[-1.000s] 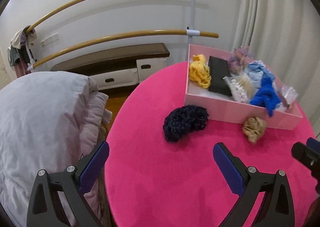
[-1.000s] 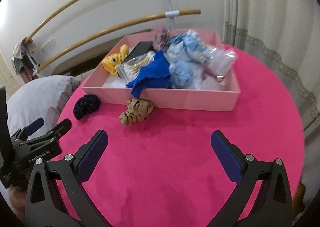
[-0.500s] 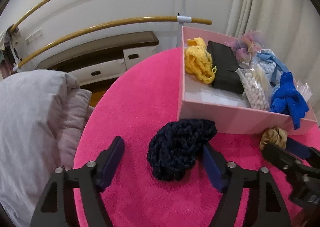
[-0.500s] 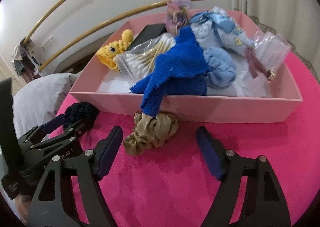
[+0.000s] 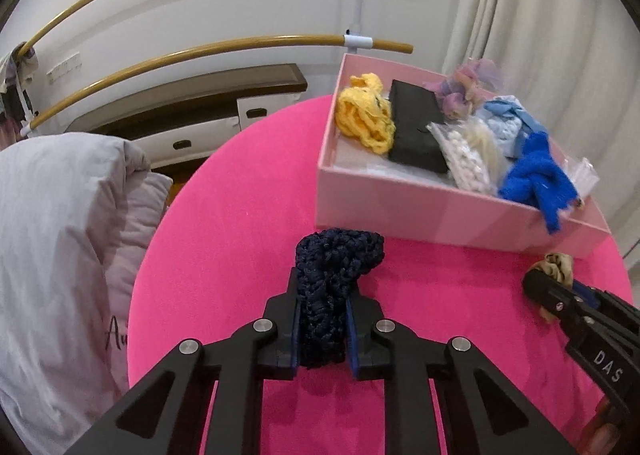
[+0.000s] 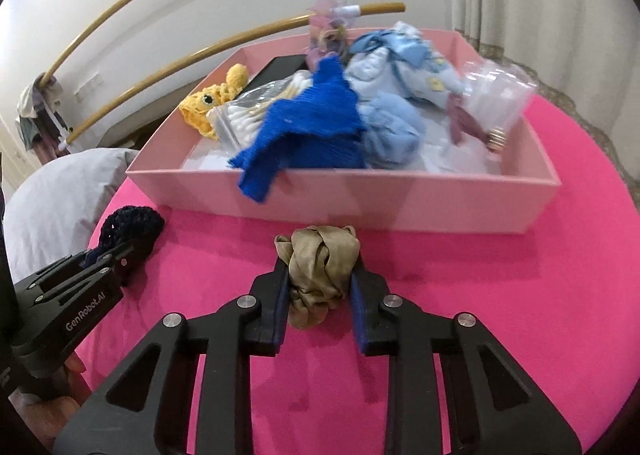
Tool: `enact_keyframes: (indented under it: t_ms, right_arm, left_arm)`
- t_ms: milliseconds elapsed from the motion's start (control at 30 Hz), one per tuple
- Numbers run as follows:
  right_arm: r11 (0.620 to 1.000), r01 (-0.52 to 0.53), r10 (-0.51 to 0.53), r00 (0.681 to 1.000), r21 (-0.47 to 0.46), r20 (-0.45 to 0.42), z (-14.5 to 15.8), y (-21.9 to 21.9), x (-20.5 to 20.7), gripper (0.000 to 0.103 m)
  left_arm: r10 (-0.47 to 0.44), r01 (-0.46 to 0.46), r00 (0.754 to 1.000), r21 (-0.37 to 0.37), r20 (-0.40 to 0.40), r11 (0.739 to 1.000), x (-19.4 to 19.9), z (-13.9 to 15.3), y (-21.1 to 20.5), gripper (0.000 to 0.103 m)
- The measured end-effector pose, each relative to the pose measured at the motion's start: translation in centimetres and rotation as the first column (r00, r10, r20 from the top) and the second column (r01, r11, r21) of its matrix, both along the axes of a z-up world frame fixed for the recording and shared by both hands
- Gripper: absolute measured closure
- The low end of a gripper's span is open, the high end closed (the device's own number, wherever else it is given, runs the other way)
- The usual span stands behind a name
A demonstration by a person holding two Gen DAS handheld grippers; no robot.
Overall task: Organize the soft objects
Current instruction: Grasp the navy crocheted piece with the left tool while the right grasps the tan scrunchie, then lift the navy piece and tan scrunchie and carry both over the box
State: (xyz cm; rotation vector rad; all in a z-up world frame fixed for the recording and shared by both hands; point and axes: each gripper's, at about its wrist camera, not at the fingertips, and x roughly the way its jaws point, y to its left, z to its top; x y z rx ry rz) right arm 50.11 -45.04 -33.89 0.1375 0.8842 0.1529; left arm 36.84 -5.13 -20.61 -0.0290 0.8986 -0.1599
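So both my claws are busy at once here. My left gripper [image 5: 322, 329] is clamped on the navy crochet scrunchie [image 5: 336, 267], pads squeezing its near end while the rest bunches up on the pink table [image 5: 240, 223], just in front of the pink box [image 5: 400, 207]. My right gripper [image 6: 320, 295] is pinched on the tan satin scrunchie [image 6: 318, 267], which sits on the table right beside the box's front wall. The box is stuffed: royal blue knit cloth [image 6: 316, 127] flopping over the front rim, yellow crochet toy [image 6: 212, 103] in the far left corner, a bag of cotton swabs [image 6: 248, 115], light blue fabric [image 6: 392, 71], a black pouch [image 5: 416, 131]. Grey pillow [image 5: 60, 235] off the table's left edge
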Motion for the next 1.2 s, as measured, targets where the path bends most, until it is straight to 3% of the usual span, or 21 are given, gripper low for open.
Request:
enact_keyframes:
  t_ms: [400,433,767,1200]
  right_arm:
    - [1.000,-0.002,0.001,0.999,0.017,0.050,3.3,-3.7,-6.5,0.079]
    - [1.000,-0.003,0.002,0.998,0.019,0.055,3.6,-3.8,-7.0,0.079]
    - [0.999,-0.031,0.027,0.992,0.030,0.126,6.9,-4.3,-11.7,0.079]
    - [0.999,-0.052,0.048,0.978,0.013,0.202,10.3,-3.6,-14.3,0.079]
  left_arm:
    - [0.001,-0.001,1.000,0.007,0.011,1.000,-9.3,4.1,-0.9,0.089]
    - [-0.009,0.009,0.997,0.008,0.072,1.000,-10.0,4.6,-1.0,0.089]
    - [-0.018,0.014,0.986,0.024,0.165,1.000,-17.6,10.1,-1.5,0.089]
    - [-0.022,0.021,0.974,0.006,0.225,1.000,-22.3,13.7,-0.9,0.089]
